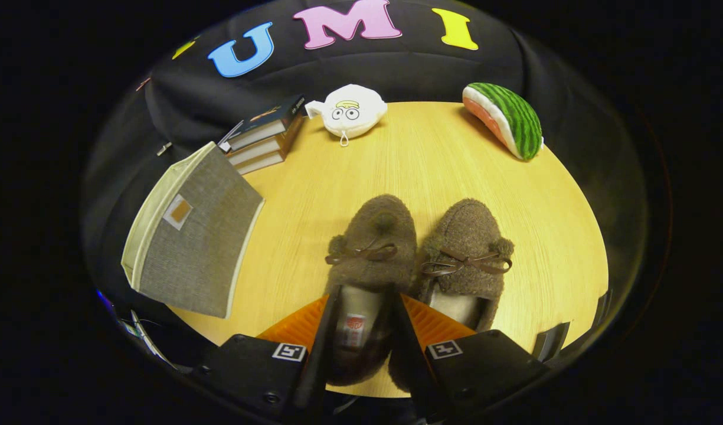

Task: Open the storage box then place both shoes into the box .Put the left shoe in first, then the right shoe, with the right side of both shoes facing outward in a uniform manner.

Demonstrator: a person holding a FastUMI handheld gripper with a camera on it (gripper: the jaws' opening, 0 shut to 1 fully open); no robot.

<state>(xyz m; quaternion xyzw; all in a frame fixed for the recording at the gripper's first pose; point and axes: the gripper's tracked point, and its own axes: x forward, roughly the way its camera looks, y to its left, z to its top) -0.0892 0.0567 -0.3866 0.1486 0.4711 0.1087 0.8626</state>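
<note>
Gripper cam sat low over the near edge of the table (432,159), tilted down and forward along the fingers (323,330). It was close above the left shoe (370,248), with the storage box (199,236) off left and the booth wall beyond.

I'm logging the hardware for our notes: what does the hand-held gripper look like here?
The hand-held gripper has two narrow fingers tapering forward from blocky black housings. Each housing carries a small square black-and-white marker tag on top, with orange ribbed panels behind the fingers and visible screw heads.

Tool (364,307) fingers straddle left shoe (370,260) heel — grip unclear.
</note>
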